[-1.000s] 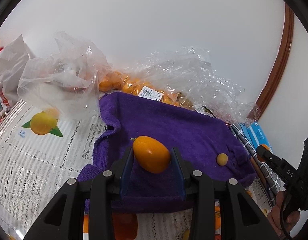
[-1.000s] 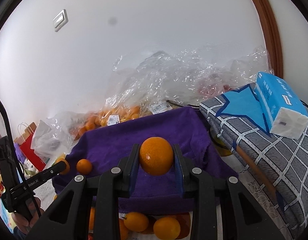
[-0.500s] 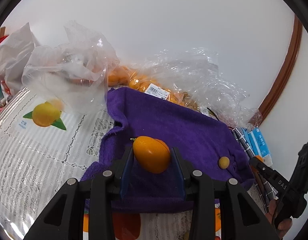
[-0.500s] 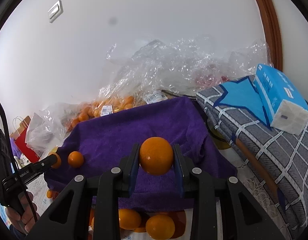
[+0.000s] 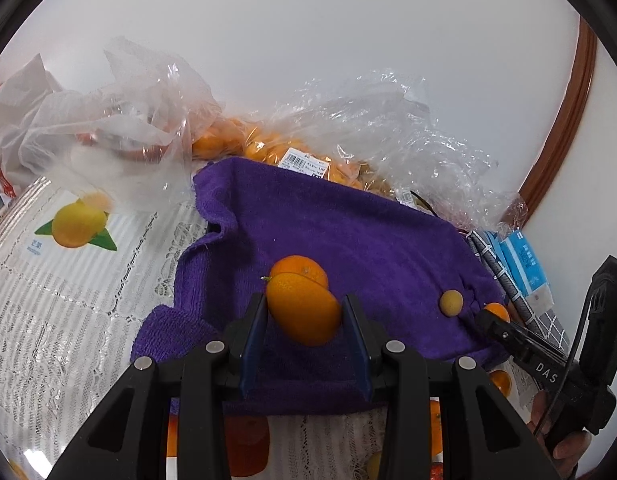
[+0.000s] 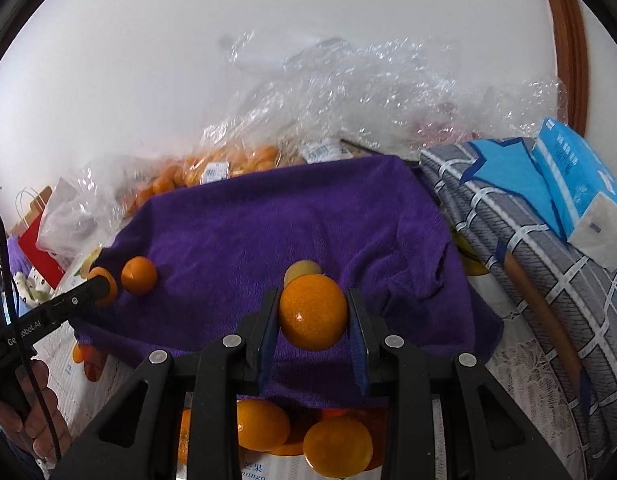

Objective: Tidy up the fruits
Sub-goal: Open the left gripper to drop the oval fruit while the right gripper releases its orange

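My left gripper (image 5: 304, 320) is shut on an oval orange fruit (image 5: 302, 308) above the purple towel (image 5: 348, 232). A round orange (image 5: 300, 268) lies on the towel just behind it. A small yellowish fruit (image 5: 451, 302) lies at the towel's right. My right gripper (image 6: 313, 320) is shut on a round orange (image 6: 313, 312) above the towel (image 6: 288, 216). The yellowish fruit (image 6: 304, 268) shows just behind it, and the lying orange (image 6: 138, 275) is at the left next to the left gripper's tip (image 6: 102, 284). The right gripper's tip (image 5: 492, 314) shows at the towel's right edge.
Clear plastic bags of small oranges (image 5: 268, 144) lie behind the towel against the wall. Another bag (image 5: 108, 120) is at the left. A checked cushion (image 6: 548, 280) with a blue tissue pack (image 6: 580, 188) lies at the right. Loose oranges (image 6: 336, 444) lie in front of the towel.
Both grippers have moved forward and lower over the towel with their fruit held. The orange and the yellowish fruit on the towel now appear closer.
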### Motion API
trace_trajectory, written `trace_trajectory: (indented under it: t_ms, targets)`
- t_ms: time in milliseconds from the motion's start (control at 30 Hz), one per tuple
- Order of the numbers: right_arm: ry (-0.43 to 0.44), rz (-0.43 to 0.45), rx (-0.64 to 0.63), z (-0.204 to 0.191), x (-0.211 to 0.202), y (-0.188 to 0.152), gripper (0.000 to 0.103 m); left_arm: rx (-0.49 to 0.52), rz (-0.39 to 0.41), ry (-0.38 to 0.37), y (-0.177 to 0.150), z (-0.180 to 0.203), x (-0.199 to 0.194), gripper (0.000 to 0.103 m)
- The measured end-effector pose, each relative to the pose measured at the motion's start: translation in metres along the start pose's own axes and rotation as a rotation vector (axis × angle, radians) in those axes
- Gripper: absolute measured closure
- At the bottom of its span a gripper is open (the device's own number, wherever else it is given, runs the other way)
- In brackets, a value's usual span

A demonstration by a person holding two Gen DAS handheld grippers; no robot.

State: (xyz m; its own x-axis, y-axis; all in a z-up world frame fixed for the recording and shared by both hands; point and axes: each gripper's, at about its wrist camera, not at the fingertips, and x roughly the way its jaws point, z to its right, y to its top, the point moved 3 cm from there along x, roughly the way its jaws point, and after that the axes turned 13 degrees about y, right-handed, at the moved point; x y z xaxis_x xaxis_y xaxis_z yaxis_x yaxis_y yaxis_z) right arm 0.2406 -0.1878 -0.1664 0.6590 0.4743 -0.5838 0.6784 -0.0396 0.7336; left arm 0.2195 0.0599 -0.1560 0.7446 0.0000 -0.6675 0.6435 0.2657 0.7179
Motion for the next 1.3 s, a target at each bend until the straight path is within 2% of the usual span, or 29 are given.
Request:
trace_trajectory:
  t_ms: [167, 600, 700, 833, 1067, 1233, 1300]
  targets:
    - [-0.012, -0.033, -0.015, -0.003, 0.007, -0.003, 0.071, 0.002, -0.017, 0.002, -0.001, 0.001, 0.004, 0.067]
    - [-0.019, -0.028, -0.018, -0.004, 0.006, -0.002, 0.071, 0.020, -0.023, 0.001, -0.001, 0.003, 0.004, 0.067]
    - [-0.026, -0.018, -0.015, -0.004, 0.003, -0.001, 0.067, 0.023, -0.023, 0.000, 0.000, 0.004, 0.005, 0.067]
    - [-0.049, 0.013, -0.021, -0.005, -0.004, 0.001, 0.056, 0.026, -0.019, -0.008, 0.000, 0.004, 0.004, 0.066]
    - [-0.088, 0.054, -0.046, -0.009, -0.013, 0.002, 0.056, 0.032, 0.005, -0.012, 0.001, 0.005, -0.002, 0.065]
    - [-0.074, 0.087, -0.049, -0.013, -0.022, 0.001, 0.056, 0.062, 0.047, 0.016, 0.002, 0.009, -0.009, 0.065]
    - [-0.095, 0.106, -0.052, -0.014, -0.027, 0.003, 0.056, 0.061, 0.057, 0.016, 0.003, 0.009, -0.011, 0.065]
